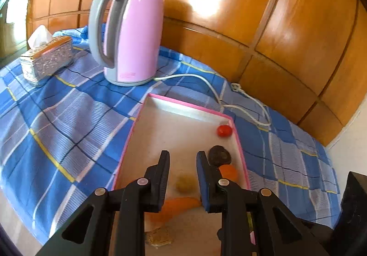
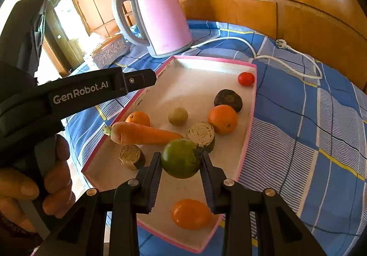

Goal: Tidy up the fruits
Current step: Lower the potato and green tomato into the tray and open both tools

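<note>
Right gripper jaws clamp green tomato — above tray.

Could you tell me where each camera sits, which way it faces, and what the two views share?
Left wrist: on the left hand-held gripper, looking down along its empty fingers into the pink-rimmed tray; the other gripper's edge shows at right.
Right wrist: on the right hand-held gripper, which clamps a green tomato above the tray; the person's left hand shows holding the other gripper.
Shared: tray, pink kettle, red tomato, checked cloth.
</note>
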Tool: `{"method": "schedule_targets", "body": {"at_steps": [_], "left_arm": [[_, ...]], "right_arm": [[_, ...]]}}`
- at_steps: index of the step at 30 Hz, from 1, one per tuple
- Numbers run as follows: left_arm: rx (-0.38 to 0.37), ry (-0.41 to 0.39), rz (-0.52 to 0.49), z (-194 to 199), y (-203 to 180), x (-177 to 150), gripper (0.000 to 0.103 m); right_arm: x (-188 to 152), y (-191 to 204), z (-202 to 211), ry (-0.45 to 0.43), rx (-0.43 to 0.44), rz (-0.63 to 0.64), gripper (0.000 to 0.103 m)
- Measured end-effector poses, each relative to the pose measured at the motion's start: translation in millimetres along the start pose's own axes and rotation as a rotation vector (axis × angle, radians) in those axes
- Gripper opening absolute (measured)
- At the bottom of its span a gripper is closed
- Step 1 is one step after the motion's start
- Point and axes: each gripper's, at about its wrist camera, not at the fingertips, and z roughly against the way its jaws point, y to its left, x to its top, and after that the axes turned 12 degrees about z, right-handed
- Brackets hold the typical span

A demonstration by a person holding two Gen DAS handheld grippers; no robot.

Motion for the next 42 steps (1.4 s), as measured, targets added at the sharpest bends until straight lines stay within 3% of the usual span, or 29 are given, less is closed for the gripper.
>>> {"method": "schedule_targets", "body": {"at_steps": [7, 35, 42], "left_arm": [[0.051, -0.017, 0.008, 6.0, 5.5, -2.6, 0.024], [0.06, 0.001, 0.03, 14.5, 13.2, -12.4, 0.025], [0.062, 0.003, 0.032, 15.8, 13.3, -14.1, 0.025]], "right_arm": [[1.2, 1.9, -6.6, 0.01, 0.003, -0.003, 0.034], [-0.1, 7.1, -7.4, 0.0, -0.02, -0.009, 0.039], [-4.9, 13.5, -10.6, 0.013, -0.03, 0.02, 0.032]]}}
